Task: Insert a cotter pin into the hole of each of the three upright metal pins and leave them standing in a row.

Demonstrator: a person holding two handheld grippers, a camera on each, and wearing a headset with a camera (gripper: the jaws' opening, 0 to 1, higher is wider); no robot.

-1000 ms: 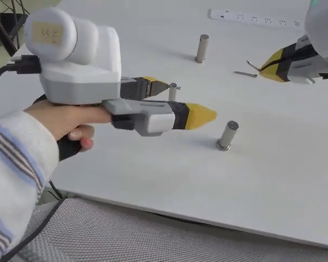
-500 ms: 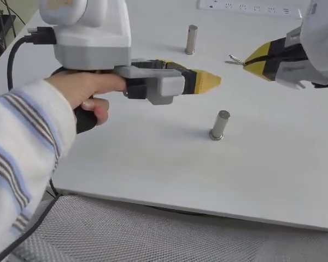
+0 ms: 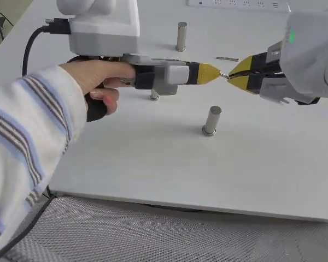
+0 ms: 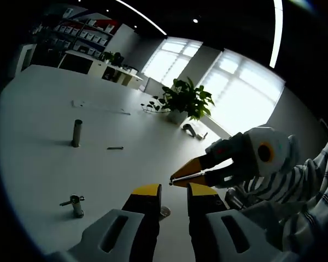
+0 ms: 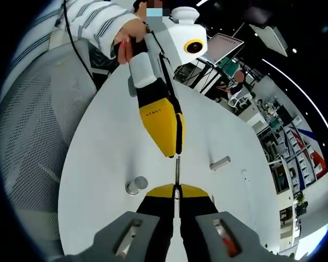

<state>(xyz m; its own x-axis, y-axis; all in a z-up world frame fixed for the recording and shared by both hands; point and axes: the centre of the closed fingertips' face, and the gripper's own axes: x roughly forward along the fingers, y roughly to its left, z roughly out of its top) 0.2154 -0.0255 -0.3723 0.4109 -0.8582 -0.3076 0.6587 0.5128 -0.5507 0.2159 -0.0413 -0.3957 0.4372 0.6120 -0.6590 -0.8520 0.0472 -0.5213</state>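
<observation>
My right gripper [image 3: 233, 75] [image 5: 176, 190] is shut on a thin cotter pin [image 3: 224, 76] [image 5: 177, 170] that sticks forward from its jaws. The pin's tip meets the mouth of my left gripper [image 3: 213, 72] [image 4: 173, 191], whose jaws stand open by a narrow gap. Both hover above the white table [image 3: 153, 158]. Three metal pins stand upright: a far one [image 3: 181, 36] [image 4: 76, 132], a near one [image 3: 211, 120] [image 5: 135, 185], and a left one [image 3: 154, 96] [image 4: 75, 205] largely hidden behind the left gripper in the head view. The left one carries a cotter pin through its hole.
A loose cotter pin [image 3: 227, 58] [image 4: 115, 147] lies on the table beyond the grippers. A white power strip [image 3: 238, 4] runs along the far edge. A grey mesh chair [image 3: 153, 234] sits below the table's front edge.
My left gripper has left the left metal pin, swung right and narrowed its jaws. The right gripper has come in leftward with the cotter pin until the tips meet.
</observation>
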